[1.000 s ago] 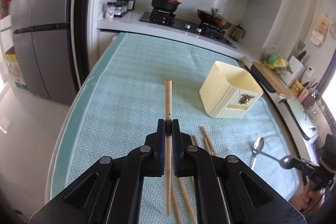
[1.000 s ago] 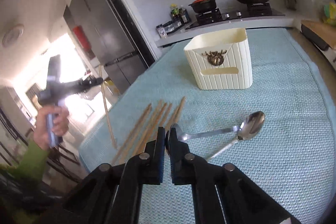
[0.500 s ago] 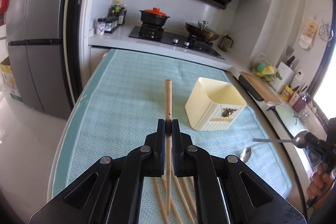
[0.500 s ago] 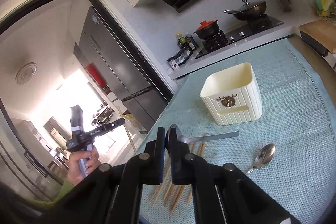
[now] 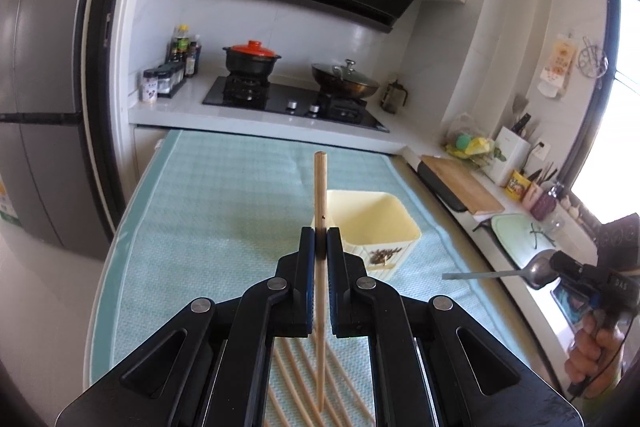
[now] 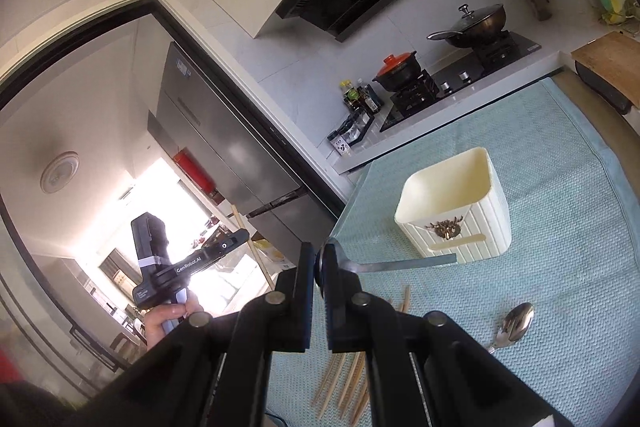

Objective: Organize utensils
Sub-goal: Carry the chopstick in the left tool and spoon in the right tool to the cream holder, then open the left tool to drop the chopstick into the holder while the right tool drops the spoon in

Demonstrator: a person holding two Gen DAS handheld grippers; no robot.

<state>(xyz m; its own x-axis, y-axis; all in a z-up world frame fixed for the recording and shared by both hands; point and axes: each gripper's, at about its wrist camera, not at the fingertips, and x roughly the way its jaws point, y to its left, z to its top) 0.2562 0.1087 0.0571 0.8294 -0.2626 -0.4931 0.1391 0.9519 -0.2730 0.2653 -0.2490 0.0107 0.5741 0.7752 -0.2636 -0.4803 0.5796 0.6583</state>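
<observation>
My left gripper point(image 5: 320, 239) is shut on a wooden chopstick point(image 5: 320, 187) and holds it high above the teal mat, its tip pointing forward over the cream utensil holder point(image 5: 372, 227). Several more chopsticks point(image 5: 304, 379) lie on the mat below it. My right gripper point(image 6: 319, 259) is shut on the bowl end of a metal spoon point(image 6: 404, 263), held in the air with the handle pointing right towards the cream holder point(image 6: 460, 223). A second spoon point(image 6: 514, 321) lies on the mat at the right. Chopsticks point(image 6: 352, 379) lie below the right gripper.
The teal mat point(image 5: 224, 211) covers the table. Behind it is a counter with a stove point(image 5: 292, 99), a red-lidded pot point(image 5: 252, 59) and a wok point(image 5: 346, 81). A fridge point(image 5: 36, 99) stands at the left. A cutting board point(image 5: 460, 183) lies on the right counter.
Both grippers have risen well above the mat with their utensils. The right one lifted the spoon off the mat. The cream holder now sits lower and nearer in both views.
</observation>
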